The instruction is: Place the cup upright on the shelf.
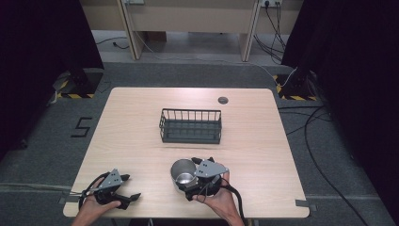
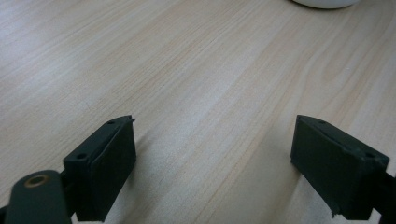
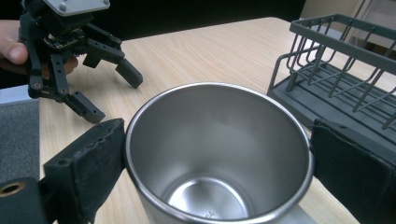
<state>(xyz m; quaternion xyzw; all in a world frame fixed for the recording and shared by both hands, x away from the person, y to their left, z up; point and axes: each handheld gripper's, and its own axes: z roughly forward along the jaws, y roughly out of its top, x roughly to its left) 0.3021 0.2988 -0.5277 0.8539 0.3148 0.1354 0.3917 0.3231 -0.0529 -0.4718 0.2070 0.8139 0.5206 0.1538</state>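
A shiny steel cup (image 1: 183, 172) stands upright and empty near the table's front edge, right of centre. My right gripper (image 1: 190, 178) reaches it from the right, one jaw on either side. In the right gripper view the cup (image 3: 219, 154) sits between the black pads (image 3: 88, 163), which lie right against its wall without visibly squeezing it; this gripper (image 3: 217, 140) is open. At the front left, my left gripper (image 1: 131, 187) rests low over the wood, held in a hand. Its jaws stand wide apart around bare table (image 2: 215, 149), and it also appears across the table as the left gripper (image 3: 112, 93).
A dark wire basket (image 1: 190, 111) stands empty at the table's centre, just beyond the cup; it is close on the right as the basket (image 3: 336, 32). A small round grommet (image 1: 222, 100) sits near the far edge. A pale rounded thing (image 2: 327, 2) touches the top edge.
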